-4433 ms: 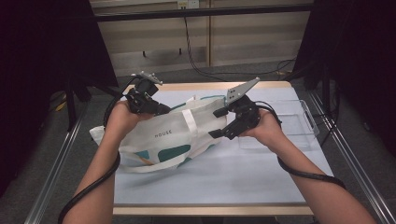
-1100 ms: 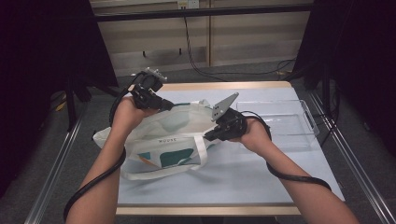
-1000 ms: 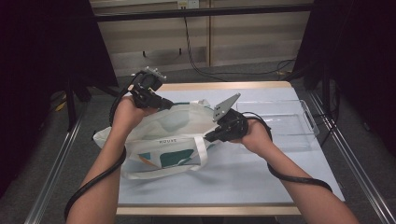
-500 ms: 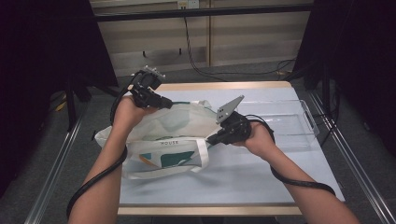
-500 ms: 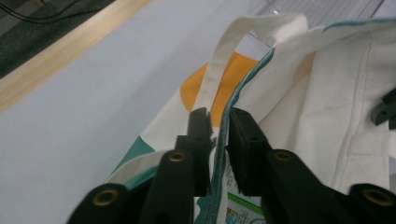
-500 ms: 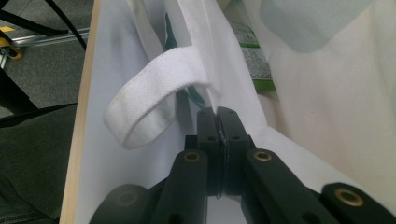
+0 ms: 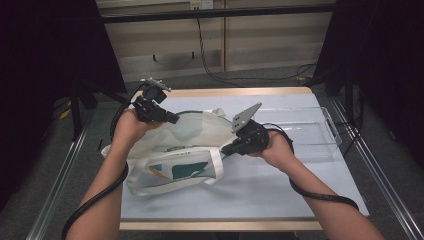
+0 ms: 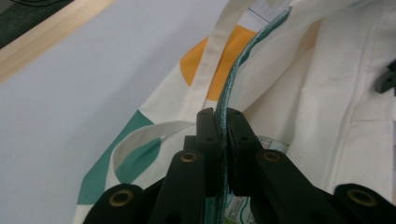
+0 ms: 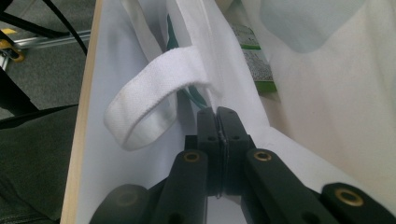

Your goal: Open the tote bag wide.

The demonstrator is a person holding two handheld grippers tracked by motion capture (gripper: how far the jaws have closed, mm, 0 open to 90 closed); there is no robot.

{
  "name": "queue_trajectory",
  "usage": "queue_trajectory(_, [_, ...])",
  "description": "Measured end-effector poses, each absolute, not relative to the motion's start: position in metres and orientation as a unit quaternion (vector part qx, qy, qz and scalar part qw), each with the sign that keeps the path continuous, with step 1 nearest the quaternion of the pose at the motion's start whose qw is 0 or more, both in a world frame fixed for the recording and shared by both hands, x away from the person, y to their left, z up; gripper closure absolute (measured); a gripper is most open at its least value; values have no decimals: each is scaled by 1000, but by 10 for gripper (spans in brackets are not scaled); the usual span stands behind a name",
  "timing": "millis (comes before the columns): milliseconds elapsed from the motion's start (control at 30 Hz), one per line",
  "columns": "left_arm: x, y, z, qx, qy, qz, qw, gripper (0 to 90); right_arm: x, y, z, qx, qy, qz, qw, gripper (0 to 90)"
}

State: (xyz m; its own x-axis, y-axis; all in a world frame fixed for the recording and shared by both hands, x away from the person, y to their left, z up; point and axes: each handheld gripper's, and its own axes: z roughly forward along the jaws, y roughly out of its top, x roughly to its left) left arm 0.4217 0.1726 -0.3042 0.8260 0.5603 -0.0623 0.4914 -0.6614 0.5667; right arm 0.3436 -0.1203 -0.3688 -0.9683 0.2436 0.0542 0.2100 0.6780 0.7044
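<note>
A cream tote bag [image 7: 190,140] with teal and orange shapes lies on the left half of the table, its mouth held apart. My left gripper [image 7: 172,119] is shut on the bag's far rim; the left gripper view shows the teal-edged rim [image 8: 232,84] pinched between the jaws of the left gripper [image 8: 222,116]. My right gripper [image 7: 225,150] is shut on the near rim beside a white handle strap [image 7: 216,165]. In the right gripper view the right gripper [image 9: 218,116] pinches thin white cloth below the looped strap [image 9: 154,100].
A clear plastic tray [image 7: 305,135] stands at the right back of the table, just behind my right hand. A pale sheet [image 7: 260,190] covers the tabletop, with a wooden edge [image 7: 220,225] at the front. Black cables trail from both grippers.
My right gripper has drawn the near rim a little toward the front right. The bag's mouth stands wider than a second ago. The left gripper has stayed at the far rim.
</note>
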Motion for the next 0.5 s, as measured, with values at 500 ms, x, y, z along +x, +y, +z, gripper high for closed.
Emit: queue_trajectory(500, [423, 168, -294, 909, 289, 86, 288, 869, 334, -124, -350, 111, 916, 384, 28, 893])
